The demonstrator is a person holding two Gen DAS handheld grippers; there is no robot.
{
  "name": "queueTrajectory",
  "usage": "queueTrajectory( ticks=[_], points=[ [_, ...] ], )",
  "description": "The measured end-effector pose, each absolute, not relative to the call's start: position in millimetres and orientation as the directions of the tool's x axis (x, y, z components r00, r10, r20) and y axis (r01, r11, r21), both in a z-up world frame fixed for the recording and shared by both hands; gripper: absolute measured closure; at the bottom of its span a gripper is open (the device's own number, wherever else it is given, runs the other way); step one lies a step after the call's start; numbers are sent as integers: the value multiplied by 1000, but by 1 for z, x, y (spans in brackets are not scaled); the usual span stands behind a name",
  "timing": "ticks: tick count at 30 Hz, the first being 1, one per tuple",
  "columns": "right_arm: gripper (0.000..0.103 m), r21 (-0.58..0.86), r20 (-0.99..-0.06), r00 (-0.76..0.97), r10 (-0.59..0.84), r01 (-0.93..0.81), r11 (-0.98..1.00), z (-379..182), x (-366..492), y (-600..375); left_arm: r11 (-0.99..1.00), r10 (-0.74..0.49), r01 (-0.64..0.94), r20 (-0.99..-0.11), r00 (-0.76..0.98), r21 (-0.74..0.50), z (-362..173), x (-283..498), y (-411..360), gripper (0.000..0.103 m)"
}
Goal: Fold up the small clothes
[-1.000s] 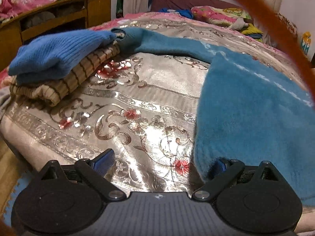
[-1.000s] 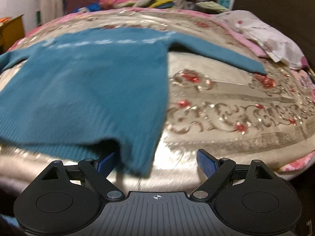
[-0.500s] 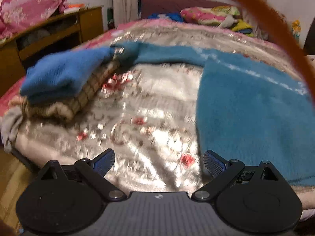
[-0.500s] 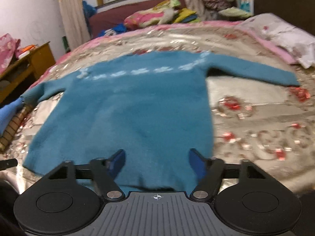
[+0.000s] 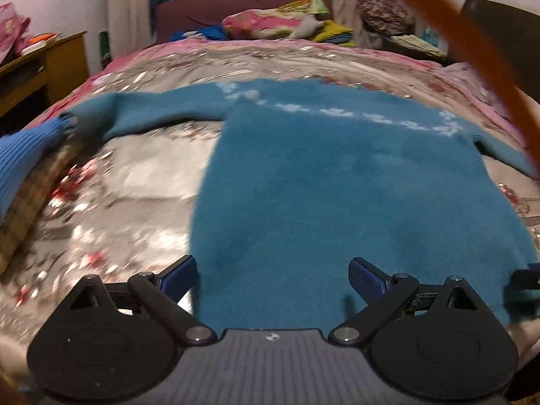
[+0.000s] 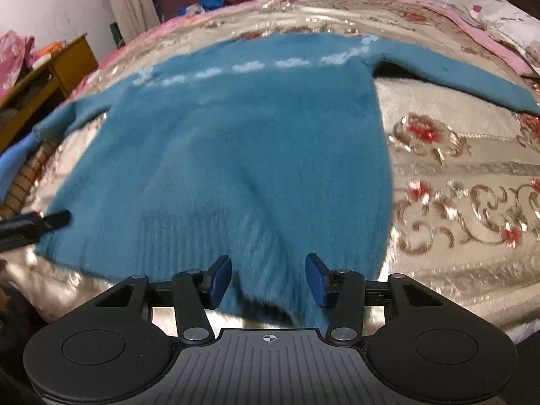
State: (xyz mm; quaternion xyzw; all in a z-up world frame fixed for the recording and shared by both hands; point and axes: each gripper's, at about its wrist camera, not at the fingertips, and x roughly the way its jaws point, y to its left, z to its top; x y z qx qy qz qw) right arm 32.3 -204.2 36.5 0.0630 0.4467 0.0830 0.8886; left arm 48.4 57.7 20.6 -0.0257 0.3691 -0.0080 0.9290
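Note:
A teal sweater (image 5: 354, 182) lies spread flat on the bed, sleeves out to both sides, hem toward me. It also shows in the right wrist view (image 6: 243, 141). My left gripper (image 5: 272, 275) is open wide over the hem near its left corner. My right gripper (image 6: 268, 280) is partly closed, its blue pads (image 6: 219, 280) on either side of a raised fold of the hem, with a gap still showing. The left gripper's tip (image 6: 30, 224) shows at the left edge of the right wrist view.
A stack of folded clothes, blue knit (image 5: 20, 158) over brown check, sits at the bed's left edge. A wooden desk (image 5: 40, 64) stands left. Pillows and bedding (image 5: 290, 23) are piled at the far end. A floral pillow (image 6: 506, 17) lies right.
Both grippers moved inward over the sweater's hem. The right jaws narrowed around a fold of the hem. The left gripper swung right from the bedspread onto the sweater.

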Motion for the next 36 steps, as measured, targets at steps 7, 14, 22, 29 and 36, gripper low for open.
queueTrajectory(
  ticks=[7,14,22,29,36],
  points=[
    [57,188,-753,622,214,-107,976,35,64,-195,996,-80,75,-692,717,-38,20,80,19,1],
    [57,208,-750,621,228,-105,972,28,83,-199,992,-70,121,-731,679,17,14,102,-10,1],
    [57,164,-746,627,224,-152,975,16,85,-195,992,-35,113,-774,632,47,0,109,-22,0],
    [53,166,-731,639,242,-176,970,13,80,-197,998,-46,63,-791,610,-9,-6,110,-14,0],
    [50,156,-726,644,240,-186,970,12,77,-194,999,-32,32,-760,650,-15,-10,95,-16,0]
  ],
)
